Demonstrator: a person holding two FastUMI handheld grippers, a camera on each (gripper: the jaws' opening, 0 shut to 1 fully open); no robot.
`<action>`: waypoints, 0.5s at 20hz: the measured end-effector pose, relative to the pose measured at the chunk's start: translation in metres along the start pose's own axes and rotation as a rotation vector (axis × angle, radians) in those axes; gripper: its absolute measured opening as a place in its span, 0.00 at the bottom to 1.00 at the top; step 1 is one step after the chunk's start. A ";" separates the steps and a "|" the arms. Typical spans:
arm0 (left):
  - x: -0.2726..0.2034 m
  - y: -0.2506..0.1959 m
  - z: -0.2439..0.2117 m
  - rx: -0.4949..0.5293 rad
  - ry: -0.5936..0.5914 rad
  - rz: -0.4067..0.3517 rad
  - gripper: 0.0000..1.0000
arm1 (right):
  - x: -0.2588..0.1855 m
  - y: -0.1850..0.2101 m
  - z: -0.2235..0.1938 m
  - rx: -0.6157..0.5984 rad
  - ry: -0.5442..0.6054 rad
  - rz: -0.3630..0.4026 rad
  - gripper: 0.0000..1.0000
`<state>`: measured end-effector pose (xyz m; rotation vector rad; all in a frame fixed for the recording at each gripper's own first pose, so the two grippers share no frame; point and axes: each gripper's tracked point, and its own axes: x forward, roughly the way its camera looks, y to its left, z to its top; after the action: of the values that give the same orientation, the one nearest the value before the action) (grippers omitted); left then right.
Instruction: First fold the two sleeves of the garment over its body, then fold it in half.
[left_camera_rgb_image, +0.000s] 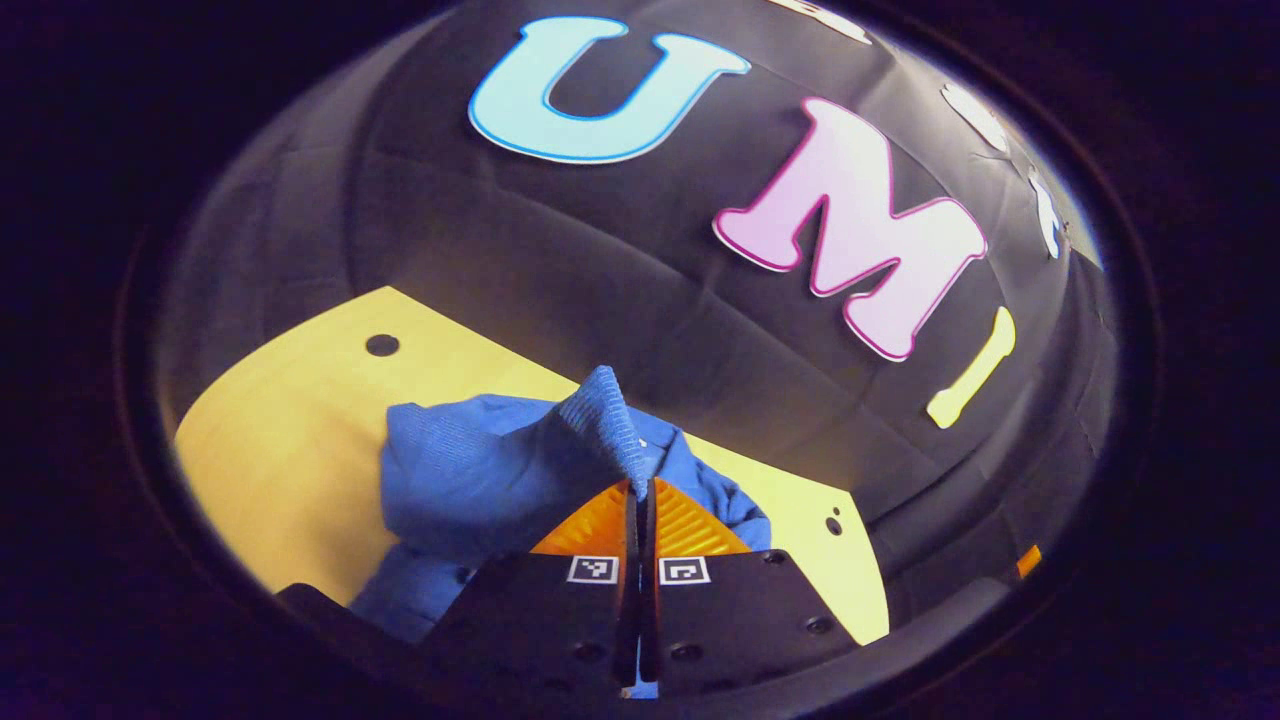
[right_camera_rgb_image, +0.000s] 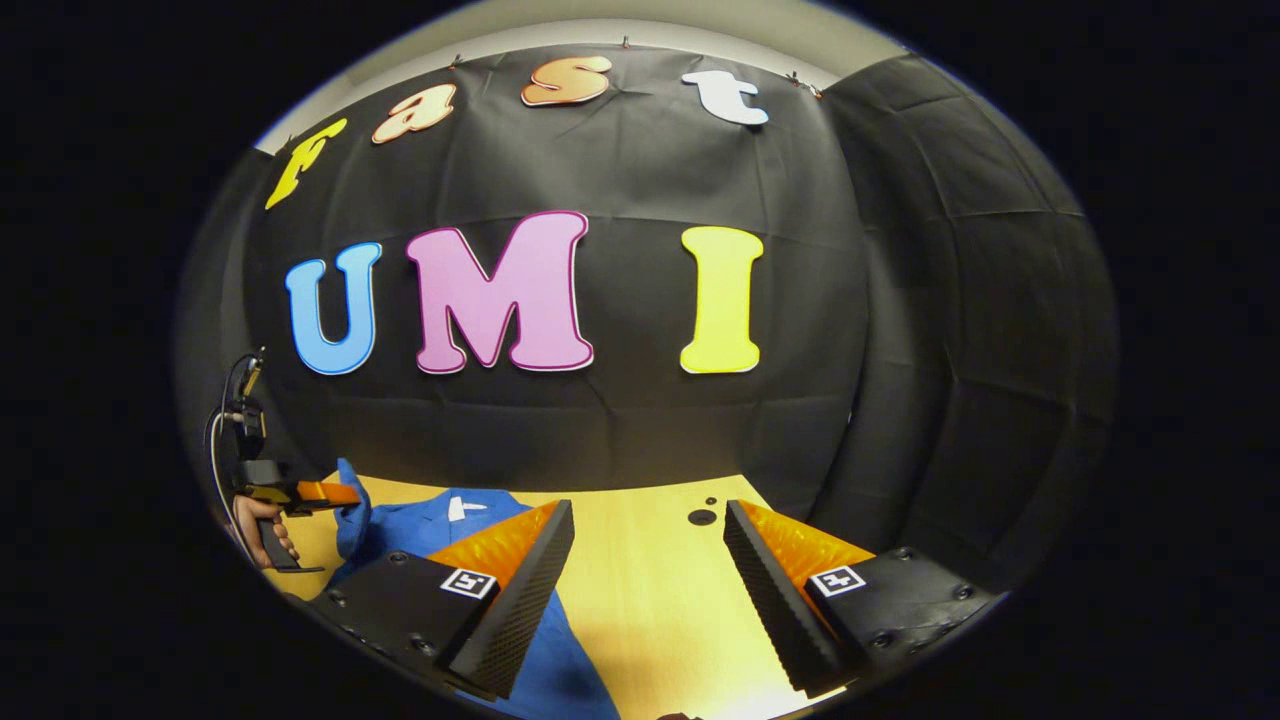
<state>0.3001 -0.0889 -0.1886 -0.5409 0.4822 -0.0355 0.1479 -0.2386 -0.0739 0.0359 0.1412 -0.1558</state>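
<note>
A blue knit garment (left_camera_rgb_image: 470, 480) lies bunched on the yellow table (left_camera_rgb_image: 290, 440). My left gripper (left_camera_rgb_image: 640, 490) is shut on the ribbed cuff of one sleeve (left_camera_rgb_image: 605, 410) and holds it up above the body. In the right gripper view the garment (right_camera_rgb_image: 440, 520) lies at the left and runs under my left finger. My right gripper (right_camera_rgb_image: 648, 520) stands open above bare table, with nothing between its fingers. The left gripper (right_camera_rgb_image: 330, 492), held by a hand (right_camera_rgb_image: 255, 525), pinches the raised sleeve at the far left.
The table (right_camera_rgb_image: 650, 590) ends at the black cloth wall behind. A round hole (left_camera_rgb_image: 381, 345) is in the tabletop on the far left, and another hole (right_camera_rgb_image: 702, 517) lies ahead of my right gripper.
</note>
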 end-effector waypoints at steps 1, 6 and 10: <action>0.009 -0.017 -0.008 -0.002 0.017 -0.026 0.00 | -0.001 -0.005 -0.006 -0.002 0.012 -0.008 0.97; 0.054 -0.093 -0.044 -0.037 0.063 -0.170 0.09 | -0.001 -0.022 -0.022 0.055 0.061 -0.055 0.98; 0.059 -0.105 -0.054 0.054 0.045 -0.187 0.86 | -0.006 -0.028 -0.054 0.061 0.153 -0.054 0.97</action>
<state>0.3380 -0.2152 -0.2015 -0.5321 0.4718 -0.2390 0.1304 -0.2624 -0.1277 0.1052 0.2906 -0.2109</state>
